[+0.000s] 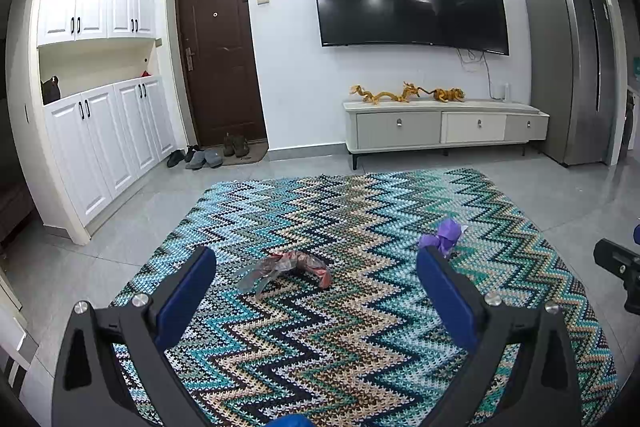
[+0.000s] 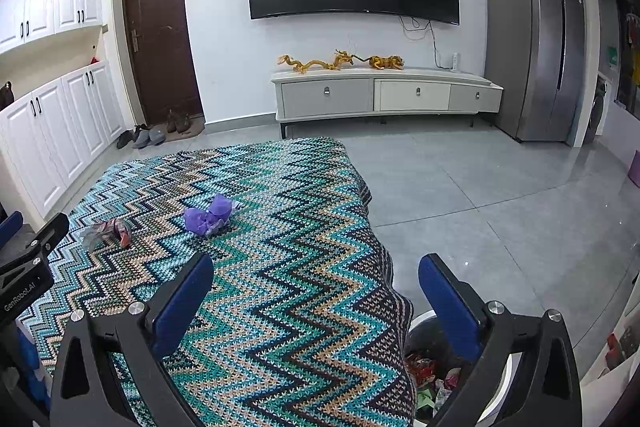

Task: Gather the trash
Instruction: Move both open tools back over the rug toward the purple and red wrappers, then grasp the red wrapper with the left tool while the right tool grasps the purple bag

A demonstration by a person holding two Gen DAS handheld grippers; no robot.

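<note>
Right tool (image 2: 316, 291) is hovering spread and empty over the bin (image 2: 430, 373), probably already holding wrappers. Left tool (image 1: 316, 283), also spread, is lining up on the red wrapper (image 1: 290, 267); purple wrapper (image 1: 444, 233) is waiting beyond on the tabletop (image 1: 320, 347).

Two wrappers: red (image 1: 286, 267), purple (image 1: 444, 233); one bin (image 2: 502, 383).

Two grippers, left gripper (image 1: 316, 261) and right gripper (image 2: 316, 267): black angular frames, blue padded fingers (image 1: 186, 295), silver round screws by each finger base, white "GenRobot.AI" lettering along one black body.
</note>
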